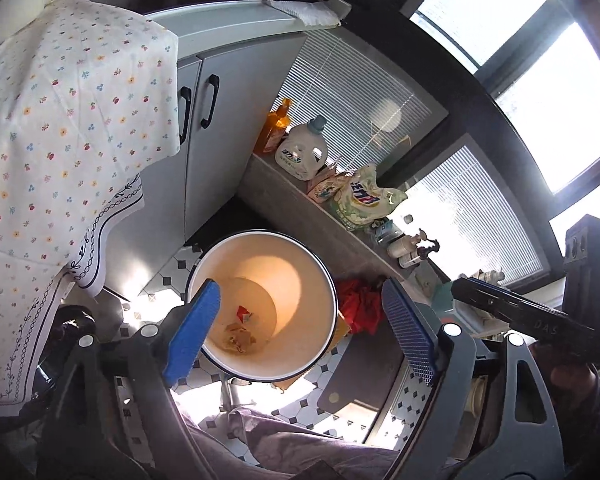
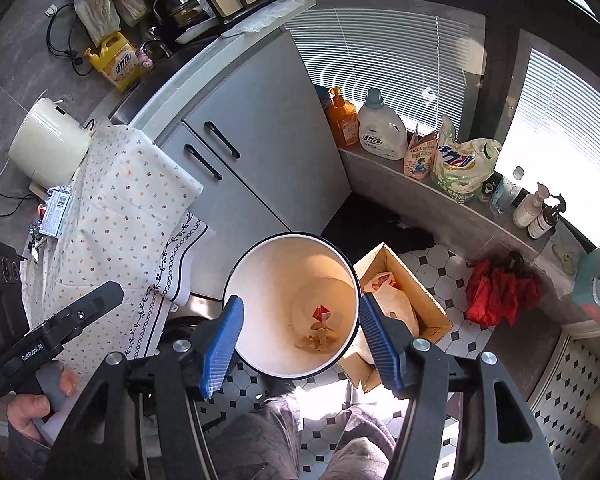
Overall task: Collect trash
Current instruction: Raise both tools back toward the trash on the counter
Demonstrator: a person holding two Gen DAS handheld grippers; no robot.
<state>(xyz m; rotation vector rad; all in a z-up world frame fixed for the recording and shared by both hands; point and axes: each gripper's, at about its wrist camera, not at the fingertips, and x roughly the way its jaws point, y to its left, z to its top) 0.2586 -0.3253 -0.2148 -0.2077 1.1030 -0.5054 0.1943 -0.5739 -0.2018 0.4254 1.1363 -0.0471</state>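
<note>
Down in the bin, right at its bottom, lies the trash: a red scrap and some crumpled tan paper beside it, touching or nearly so. The bin is a white round one with a dark rim, standing on the black-and-white tiled floor.

My left tool hangs over the bin's mouth with its blue pads spread wide and nothing between them. My right tool hangs over the bin too, its blue pads apart and bare; I hold nothing in either. From the right tool's camera I can see my left hand gripping the other tool's handle, off to the left of the bin.

Just right of the bin is an open cardboard box with a pale bag in it. Further right of the bin, a red bundle of cloth or plastic lies on the floor against a low ledge. On that ledge, behind the bin, stand an orange bottle, a white jug and a detergent bag. Left of the bin, a flowered cloth hangs off the bench edge; behind it is a grey cupboard with two black handles. My knees in grey trousers are just below the bin.
</note>
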